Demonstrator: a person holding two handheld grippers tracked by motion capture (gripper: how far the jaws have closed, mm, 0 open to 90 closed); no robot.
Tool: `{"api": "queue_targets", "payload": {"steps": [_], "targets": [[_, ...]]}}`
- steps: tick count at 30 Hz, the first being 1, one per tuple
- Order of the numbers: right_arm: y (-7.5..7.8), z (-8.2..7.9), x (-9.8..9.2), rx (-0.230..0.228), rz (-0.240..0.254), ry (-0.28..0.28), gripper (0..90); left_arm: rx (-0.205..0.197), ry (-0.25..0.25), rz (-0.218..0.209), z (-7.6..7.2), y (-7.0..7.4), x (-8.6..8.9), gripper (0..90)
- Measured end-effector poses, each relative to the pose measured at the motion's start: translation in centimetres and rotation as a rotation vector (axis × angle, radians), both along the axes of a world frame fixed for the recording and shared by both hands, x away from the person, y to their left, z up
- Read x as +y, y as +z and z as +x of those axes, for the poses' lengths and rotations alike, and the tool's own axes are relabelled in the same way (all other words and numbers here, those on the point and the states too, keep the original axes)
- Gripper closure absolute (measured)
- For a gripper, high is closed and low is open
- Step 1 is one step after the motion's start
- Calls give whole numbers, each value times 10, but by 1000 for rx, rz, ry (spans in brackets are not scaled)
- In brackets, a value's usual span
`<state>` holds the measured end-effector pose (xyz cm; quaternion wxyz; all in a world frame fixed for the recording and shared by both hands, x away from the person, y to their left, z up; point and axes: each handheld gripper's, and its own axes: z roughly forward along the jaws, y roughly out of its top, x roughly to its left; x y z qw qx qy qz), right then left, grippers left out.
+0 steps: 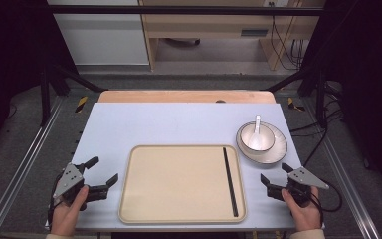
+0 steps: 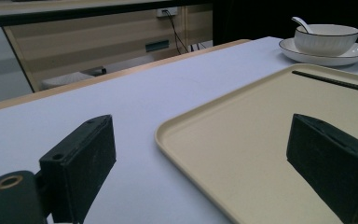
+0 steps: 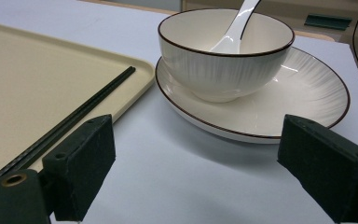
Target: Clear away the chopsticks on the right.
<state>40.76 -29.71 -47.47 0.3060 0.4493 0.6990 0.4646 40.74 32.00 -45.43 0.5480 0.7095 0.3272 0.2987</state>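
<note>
A beige tray lies in the middle of the pale table, with black chopsticks along its right side. Right of it, a white bowl with a white spoon sits on a white plate. My left gripper rests open at the tray's left edge, empty. My right gripper is open just in front of the plate, holding nothing.
The table's pale mat has bare room behind the tray. A wooden strip edges the far side. Metal frame rails run along both sides, with cables on the floor at right and a wooden cabinet beyond.
</note>
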Motion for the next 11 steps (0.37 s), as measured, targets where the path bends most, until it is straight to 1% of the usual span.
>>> {"api": "queue_targets", "payload": {"steps": [1, 2, 5, 7, 8, 9, 11], "targets": [[0, 0, 0, 0, 0, 0, 111, 0, 0, 0, 0, 0, 0, 77], [-1, 1, -1, -2, 0, 0, 111, -2, 3, -11, -2, -2, 7, 77], [-1, 1, -2, -6, -4, -4, 106, -13, -5, -13, -4, -5, 15, 77], [-2, 0, -3, -5, 0, -7, 104, -13, 0, -15, -5, -6, 17, 74], [-2, 0, -4, -6, 11, -2, 101, -10, 11, -38, -4, -8, 21, 74], [-2, 1, -3, -5, 18, -6, 99, -10, 11, -38, -4, -8, 21, 74], [-1, 0, -2, -7, 24, 0, 98, -11, 22, -57, -4, -7, 22, 74]]}}
